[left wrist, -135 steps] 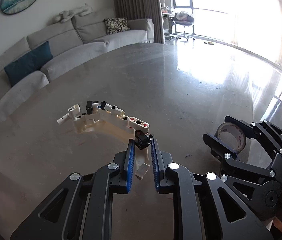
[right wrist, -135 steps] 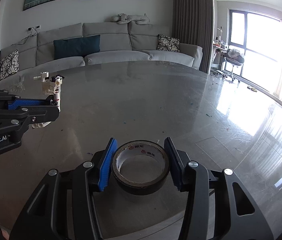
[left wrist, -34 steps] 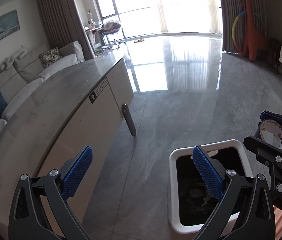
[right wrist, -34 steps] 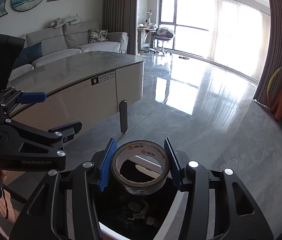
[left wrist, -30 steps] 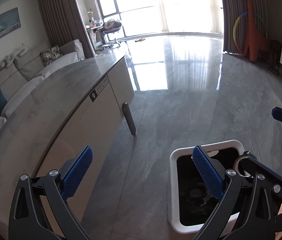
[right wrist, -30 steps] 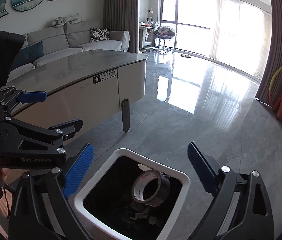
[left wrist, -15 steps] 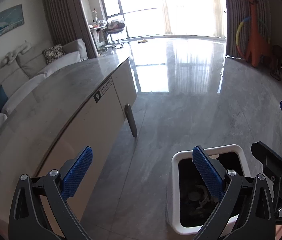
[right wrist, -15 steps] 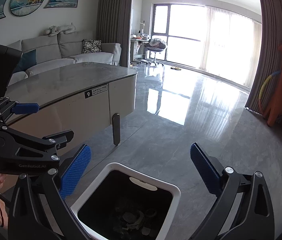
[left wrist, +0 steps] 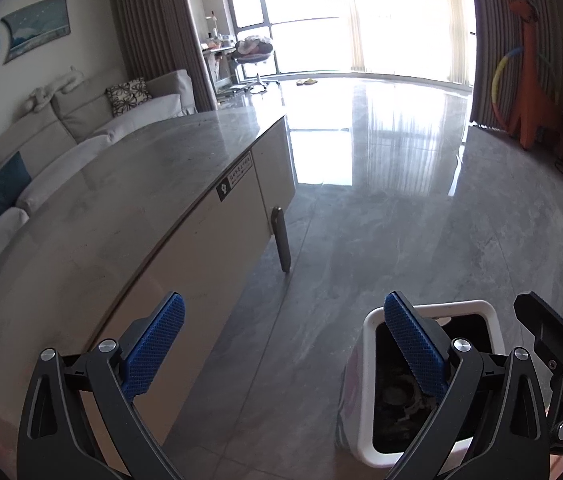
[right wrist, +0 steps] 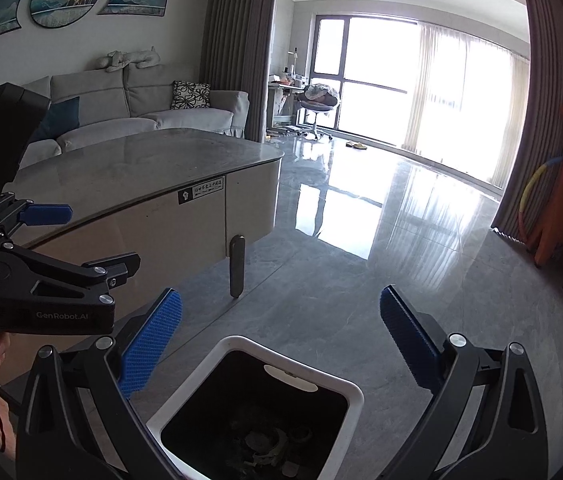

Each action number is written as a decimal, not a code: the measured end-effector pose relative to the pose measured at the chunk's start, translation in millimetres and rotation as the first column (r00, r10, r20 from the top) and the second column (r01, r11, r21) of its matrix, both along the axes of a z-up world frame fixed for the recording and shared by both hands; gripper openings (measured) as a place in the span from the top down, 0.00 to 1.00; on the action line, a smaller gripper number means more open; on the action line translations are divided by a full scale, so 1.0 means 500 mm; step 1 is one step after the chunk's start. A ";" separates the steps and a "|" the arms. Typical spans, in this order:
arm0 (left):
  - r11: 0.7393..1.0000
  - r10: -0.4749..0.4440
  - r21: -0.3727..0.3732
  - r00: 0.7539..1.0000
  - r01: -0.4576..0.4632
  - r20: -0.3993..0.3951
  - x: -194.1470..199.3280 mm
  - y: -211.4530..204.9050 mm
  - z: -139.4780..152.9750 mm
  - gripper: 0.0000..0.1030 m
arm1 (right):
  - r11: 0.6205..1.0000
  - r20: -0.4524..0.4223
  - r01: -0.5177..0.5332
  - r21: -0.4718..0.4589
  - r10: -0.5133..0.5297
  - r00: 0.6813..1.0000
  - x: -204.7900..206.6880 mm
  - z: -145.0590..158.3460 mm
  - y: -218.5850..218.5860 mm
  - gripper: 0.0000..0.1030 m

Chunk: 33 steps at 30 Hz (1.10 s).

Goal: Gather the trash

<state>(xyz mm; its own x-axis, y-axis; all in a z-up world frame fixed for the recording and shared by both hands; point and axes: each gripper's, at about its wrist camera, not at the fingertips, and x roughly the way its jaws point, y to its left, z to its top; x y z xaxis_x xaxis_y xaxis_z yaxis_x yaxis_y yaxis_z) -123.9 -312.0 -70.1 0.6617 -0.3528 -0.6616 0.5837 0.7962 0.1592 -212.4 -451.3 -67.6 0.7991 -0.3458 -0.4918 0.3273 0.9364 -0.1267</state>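
A white-rimmed trash bin (right wrist: 241, 342) with a black inside stands on the floor right below my right gripper (right wrist: 279, 296), which is open and holds nothing. Dim trash (right wrist: 265, 440), including a round roll shape, lies at the bin's bottom. In the left wrist view the bin (left wrist: 369, 320) is at the lower right, partly behind one blue pad. My left gripper (left wrist: 281, 308) is open and empty above the floor beside the table. Each gripper shows in the other's view: left gripper (right wrist: 103, 235), right gripper (left wrist: 557, 264).
The grey marble table (left wrist: 141, 184) curves along the left, with its dark leg (left wrist: 281, 240) standing near the bin. Glossy grey floor stretches to bright windows. An orange dinosaur toy (left wrist: 529, 80) stands far right; a light sofa (right wrist: 141, 120) lies behind the table.
Both grippers moved from the table to the bin. The right gripper opened and the tape roll fell in. Since then both have lifted slightly, still open.
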 end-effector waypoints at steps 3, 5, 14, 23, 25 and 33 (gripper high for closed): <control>1.000 0.017 -0.010 1.000 -0.017 0.003 0.008 0.016 0.011 0.03 | 1.000 0.002 -0.012 -0.005 0.012 1.000 0.011 0.006 0.010 0.04; 0.999 0.033 -0.011 0.999 -0.033 0.011 0.013 0.029 0.019 0.03 | 1.000 0.005 -0.026 -0.011 0.026 1.000 0.022 0.011 0.022 0.04; 0.988 0.152 -0.006 0.987 -0.152 0.059 0.060 0.129 0.057 0.03 | 0.990 0.021 -0.134 -0.035 0.135 0.991 0.114 0.044 0.096 0.04; 0.943 0.334 -0.037 0.939 -0.332 0.085 0.143 0.286 0.101 0.03 | 0.955 0.034 -0.296 -0.027 0.297 0.954 0.266 0.067 0.240 0.04; 0.922 0.388 -0.046 0.917 -0.386 0.088 0.165 0.327 0.108 0.03 | 0.942 0.039 -0.335 -0.021 0.336 0.941 0.306 0.072 0.276 0.04; 0.860 0.511 -0.057 0.856 -0.508 0.078 0.242 0.481 0.108 0.03 | 0.892 0.040 -0.447 -0.060 0.450 0.892 0.418 0.095 0.408 0.04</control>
<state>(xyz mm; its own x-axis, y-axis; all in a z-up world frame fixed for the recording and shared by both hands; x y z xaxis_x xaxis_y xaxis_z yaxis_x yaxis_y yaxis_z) -3.0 -71.6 -15.9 0.8095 0.0286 -0.5865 0.0800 0.9841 0.1584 -3.4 -247.2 -20.2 0.8986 0.0334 -0.4374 -0.1187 0.9784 -0.1693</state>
